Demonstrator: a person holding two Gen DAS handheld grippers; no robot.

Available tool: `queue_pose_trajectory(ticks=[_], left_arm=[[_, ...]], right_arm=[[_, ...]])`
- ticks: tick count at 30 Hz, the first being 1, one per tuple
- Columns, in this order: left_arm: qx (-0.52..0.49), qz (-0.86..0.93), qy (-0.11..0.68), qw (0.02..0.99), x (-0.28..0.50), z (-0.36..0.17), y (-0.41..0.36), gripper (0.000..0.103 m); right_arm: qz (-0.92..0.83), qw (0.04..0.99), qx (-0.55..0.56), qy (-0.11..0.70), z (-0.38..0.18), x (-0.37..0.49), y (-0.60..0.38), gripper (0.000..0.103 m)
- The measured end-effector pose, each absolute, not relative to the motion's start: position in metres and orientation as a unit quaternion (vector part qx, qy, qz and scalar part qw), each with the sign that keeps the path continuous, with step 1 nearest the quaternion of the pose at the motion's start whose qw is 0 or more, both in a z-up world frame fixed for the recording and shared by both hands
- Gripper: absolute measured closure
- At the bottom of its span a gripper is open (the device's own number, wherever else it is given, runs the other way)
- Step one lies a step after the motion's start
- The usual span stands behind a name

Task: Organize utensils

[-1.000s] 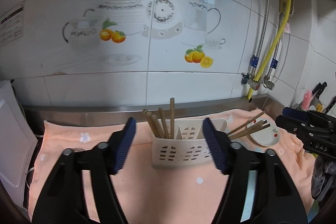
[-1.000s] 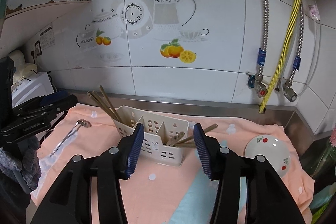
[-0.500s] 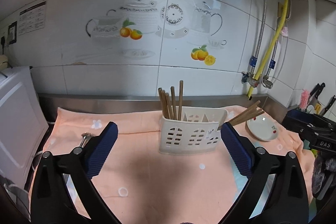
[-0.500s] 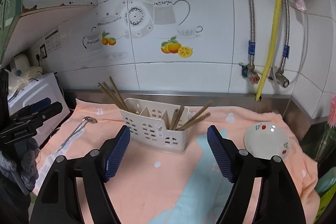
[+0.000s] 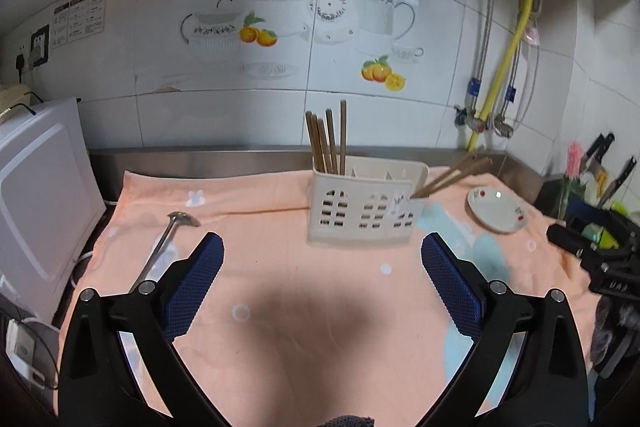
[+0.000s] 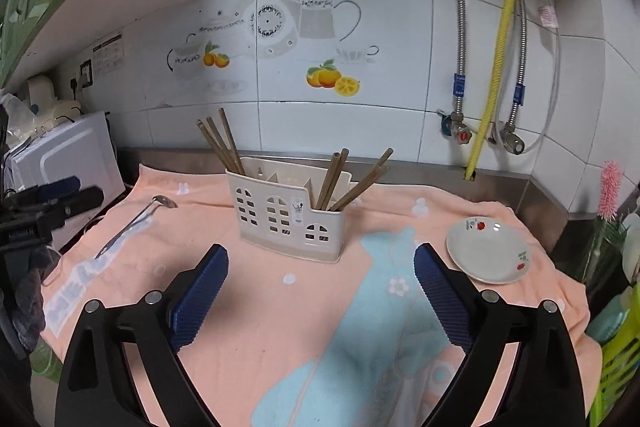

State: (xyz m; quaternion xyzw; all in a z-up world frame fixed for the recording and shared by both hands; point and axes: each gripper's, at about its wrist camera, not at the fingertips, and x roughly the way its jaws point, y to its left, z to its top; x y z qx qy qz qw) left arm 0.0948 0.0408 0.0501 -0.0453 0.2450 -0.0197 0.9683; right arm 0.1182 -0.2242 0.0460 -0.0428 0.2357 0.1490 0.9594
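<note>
A cream utensil holder [image 5: 366,205] [image 6: 290,213] stands on the peach towel [image 5: 280,287] [image 6: 280,327]. Several wooden chopsticks [image 5: 326,137] [image 6: 220,141] stand upright in its left compartment, and more chopsticks [image 5: 452,175] [image 6: 352,183] lean out of its right one. A metal ladle [image 5: 160,247] [image 6: 132,223] lies on the towel at the left. My left gripper [image 5: 320,263] is open and empty, held back from the holder. My right gripper [image 6: 320,271] is empty too, its jaws still opening, with nothing between them.
A small white plate [image 5: 496,209] [image 6: 488,251] with red flowers sits on the towel at the right. A white appliance [image 5: 36,195] [image 6: 60,163] stands at the left. Pipes and a yellow hose [image 6: 492,67] run down the tiled wall. Knives [image 5: 616,171] stand at the far right.
Both grippers have pulled back from the holder and opened wide. The holder and chopsticks now look smaller and farther; the ladle has come into the left wrist view.
</note>
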Motion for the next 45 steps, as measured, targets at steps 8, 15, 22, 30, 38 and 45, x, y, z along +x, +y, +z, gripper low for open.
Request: queue_pose_trajectory(ticks=[8,15,22,30,38,45], left_arm=[[-0.024,-0.026,0.232,0.972,0.063,0.041,0.028,0.005],[-0.039,-0.026,0.235,0.971,0.049,0.032,0.032,0.005],[-0.048,-0.019,0.236,0.97,0.04,0.028,0.039,0.005],[-0.056,-0.011,0.247,0.967,0.039,0.019,0.041,0.005],[-0.051,-0.009,0.251,0.967,0.037,0.019,0.041,0.005],[-0.049,-0.006,0.261,0.964,0.038,0.013,0.039,0.005]], right_arm=[[0.145,0.962,-0.03,0.23,0.04,0.094,-0.227,0.009],[0.144,0.96,-0.029,0.24,0.029,0.079,-0.226,0.008],[0.144,0.959,-0.027,0.244,0.021,0.069,-0.227,0.008],[0.147,0.955,-0.024,0.256,0.013,0.068,-0.226,0.008],[0.153,0.951,-0.024,0.267,0.006,0.067,-0.225,0.008],[0.155,0.95,-0.023,0.27,0.004,0.068,-0.226,0.007]])
